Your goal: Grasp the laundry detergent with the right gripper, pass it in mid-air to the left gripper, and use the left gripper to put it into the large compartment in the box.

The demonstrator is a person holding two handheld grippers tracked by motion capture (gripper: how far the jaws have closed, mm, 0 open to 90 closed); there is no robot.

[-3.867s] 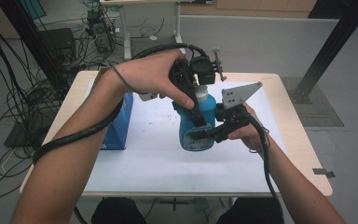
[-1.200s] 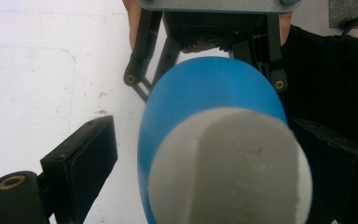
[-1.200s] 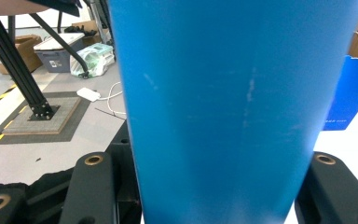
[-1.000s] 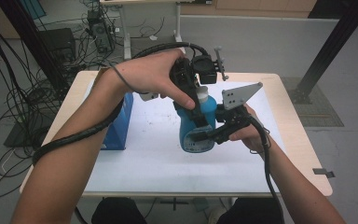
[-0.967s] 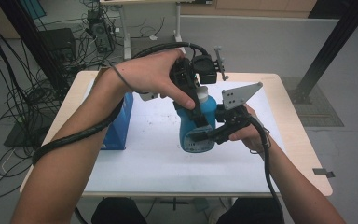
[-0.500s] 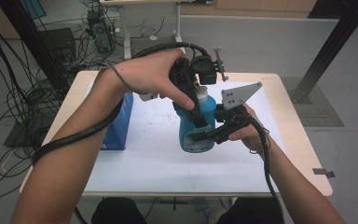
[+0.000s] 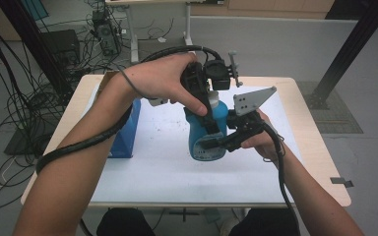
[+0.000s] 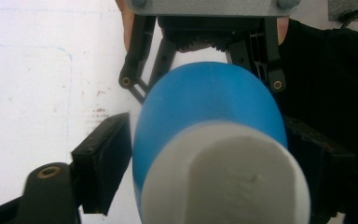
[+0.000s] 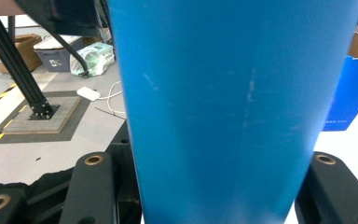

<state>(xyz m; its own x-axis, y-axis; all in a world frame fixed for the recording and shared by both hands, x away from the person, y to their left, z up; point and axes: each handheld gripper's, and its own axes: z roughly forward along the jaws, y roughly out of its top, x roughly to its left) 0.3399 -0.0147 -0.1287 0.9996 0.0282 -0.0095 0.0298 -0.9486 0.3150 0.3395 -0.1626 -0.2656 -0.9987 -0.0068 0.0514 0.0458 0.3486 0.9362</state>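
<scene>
At the left of my bench (image 7: pixel 142 182) stands a blue box (image 7: pixel 127 130), well apart from my work. My left tongs (image 7: pixel 207 110) come down from above over the white cap (image 8: pixel 223 179) of the blue bottle (image 7: pixel 204 132), which stands upright on the white sheet in the middle of the bench. In the left gripper view one black pad (image 8: pixel 103 161) sits just beside the bottle's shoulder with a thin gap showing, so these tongs are spread around the top rather than pinching it. Further right, my right tongs (image 7: pixel 216 143) reach in from the side at the bottle's lower body. In the right gripper view the blue wall fills the space between both jaws, so they are pinching the bottle.
</scene>
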